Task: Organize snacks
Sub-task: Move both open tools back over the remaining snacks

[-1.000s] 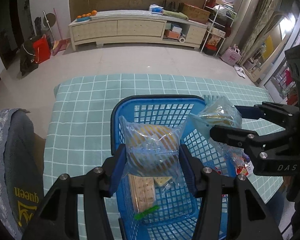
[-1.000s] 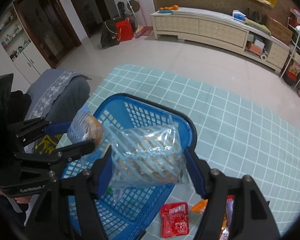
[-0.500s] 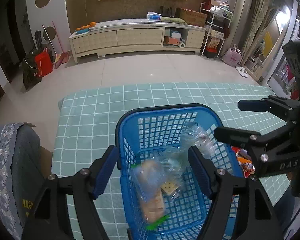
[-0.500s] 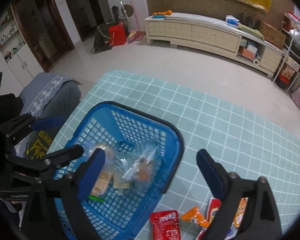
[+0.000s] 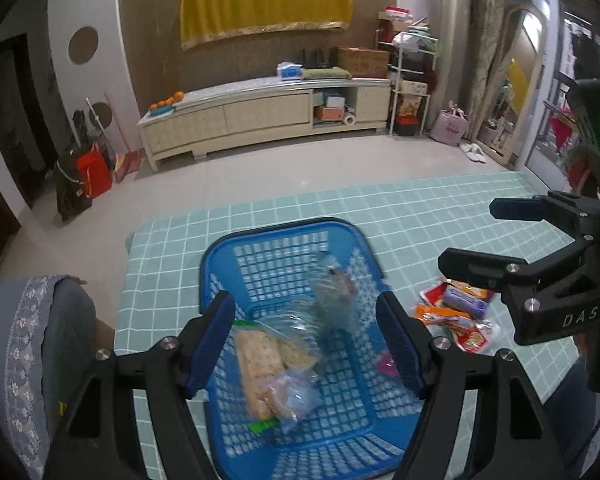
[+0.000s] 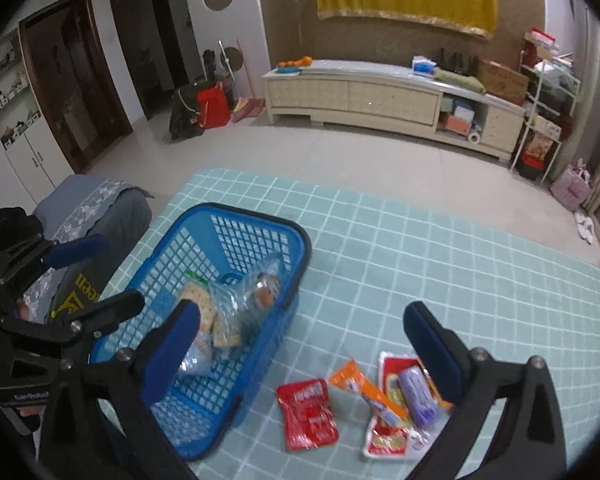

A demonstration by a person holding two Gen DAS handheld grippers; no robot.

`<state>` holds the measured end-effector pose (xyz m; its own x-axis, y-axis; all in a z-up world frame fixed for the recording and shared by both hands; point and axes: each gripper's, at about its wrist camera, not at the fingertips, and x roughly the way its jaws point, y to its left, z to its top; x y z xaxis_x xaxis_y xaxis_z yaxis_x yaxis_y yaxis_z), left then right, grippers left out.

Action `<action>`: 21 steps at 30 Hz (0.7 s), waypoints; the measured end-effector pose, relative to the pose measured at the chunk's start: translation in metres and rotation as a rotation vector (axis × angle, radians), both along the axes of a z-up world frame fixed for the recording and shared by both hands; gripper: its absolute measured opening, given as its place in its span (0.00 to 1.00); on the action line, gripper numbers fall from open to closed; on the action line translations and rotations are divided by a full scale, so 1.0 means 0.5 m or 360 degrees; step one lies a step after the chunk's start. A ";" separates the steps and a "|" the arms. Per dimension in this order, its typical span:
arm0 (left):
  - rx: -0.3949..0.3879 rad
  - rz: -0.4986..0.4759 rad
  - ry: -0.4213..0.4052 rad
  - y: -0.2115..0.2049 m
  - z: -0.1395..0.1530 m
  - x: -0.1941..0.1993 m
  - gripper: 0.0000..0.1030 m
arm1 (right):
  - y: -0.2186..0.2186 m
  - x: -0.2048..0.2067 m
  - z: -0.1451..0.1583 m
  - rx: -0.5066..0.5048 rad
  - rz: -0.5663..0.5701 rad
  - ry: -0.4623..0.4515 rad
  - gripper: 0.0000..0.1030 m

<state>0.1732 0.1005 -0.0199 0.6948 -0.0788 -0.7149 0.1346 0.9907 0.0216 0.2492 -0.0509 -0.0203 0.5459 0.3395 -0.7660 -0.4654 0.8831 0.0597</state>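
Snacks: some sit in the blue basket (image 6: pixel 236 240), some lie loose on the table (image 6: pixel 460 264). In the basket we see clear bags: a cracker pack (image 5: pixel 258 364) along the bottom w/ a green strip at each end, a crinkly clear bag (image 5: pixel 332 292) leaning toward the far right wall, and a smaller bluish bag (image 5: pixel 292 396) nearer us. The bags look blurred, so we can't read any print.

The basket stands near the table's left edge, on the teal checked cloth. Right of it, toward the near edge, lies the loose pile: a red sachet (image 6: pixel 308 414) closest to the basket, then an orange packet (image 6: pixel 366 390), a purple packet (image 6: pixel 418 398) and a red-and-white pack (image 6: pixel 388 438) overlapping each other.

Our left gripper (image 5: pixel 306 344) hangs over the basket, jaws apart w/ nothing pressed between the blue pads. Our right gripper (image 6: pixel 304 344) is spread v. wide, its jaws having just been opening; nothing is between them, one pad over the basket's near corner, the other over the loose pile.

Off the table's left edge there's a grey chair w/ a lace cover (image 6: pixel 96 204).
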 end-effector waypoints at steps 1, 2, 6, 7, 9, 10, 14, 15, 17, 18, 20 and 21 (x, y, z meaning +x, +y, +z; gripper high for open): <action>0.0005 0.0003 -0.0015 -0.007 0.005 -0.009 0.69 | -0.008 -0.015 0.004 -0.0019 -0.0012 -0.0015 1.00; 0.0009 0.0008 -0.0040 -0.016 0.009 -0.022 0.69 | -0.017 -0.029 0.009 -0.0029 -0.0028 -0.0029 1.00; 0.0004 -0.0038 -0.0116 -0.049 0.018 -0.067 0.77 | -0.054 -0.077 0.021 -0.0020 -0.0054 -0.0070 1.00; 0.0009 -0.0063 -0.0122 -0.060 0.020 -0.077 0.78 | -0.064 -0.088 0.023 -0.0016 -0.0061 -0.0078 1.00; 0.0026 -0.0097 -0.0136 -0.085 0.021 -0.093 0.79 | -0.084 -0.104 0.027 -0.0004 -0.0077 -0.0091 1.00; 0.0031 -0.0105 -0.0145 -0.096 0.023 -0.103 0.80 | -0.092 -0.110 0.030 -0.0001 -0.0092 -0.0096 1.00; 0.0004 -0.0130 -0.0156 -0.124 0.025 -0.127 0.87 | -0.130 -0.138 0.031 0.0021 -0.0119 -0.0112 1.00; 0.0000 -0.0133 -0.0151 -0.132 0.024 -0.131 0.89 | -0.136 -0.142 0.030 0.0021 -0.0125 -0.0113 1.00; 0.0012 -0.0133 -0.0144 -0.145 0.020 -0.137 0.98 | -0.153 -0.155 0.026 0.0011 -0.0137 -0.0123 1.00; 0.0015 -0.0133 -0.0142 -0.155 0.016 -0.141 1.00 | -0.161 -0.159 0.023 0.0002 -0.0142 -0.0130 1.00; 0.0012 -0.0130 -0.0124 -0.165 0.008 -0.146 1.00 | -0.179 -0.170 0.016 -0.0005 -0.0158 -0.0131 1.00; 0.0006 -0.0127 -0.0113 -0.170 0.004 -0.148 1.00 | -0.187 -0.172 0.014 0.0001 -0.0163 -0.0126 1.00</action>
<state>0.0994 0.0156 -0.0180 0.7355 -0.1334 -0.6643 0.2112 0.9767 0.0377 0.1629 -0.1445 -0.0136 0.6365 0.2795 -0.7189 -0.3763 0.9261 0.0269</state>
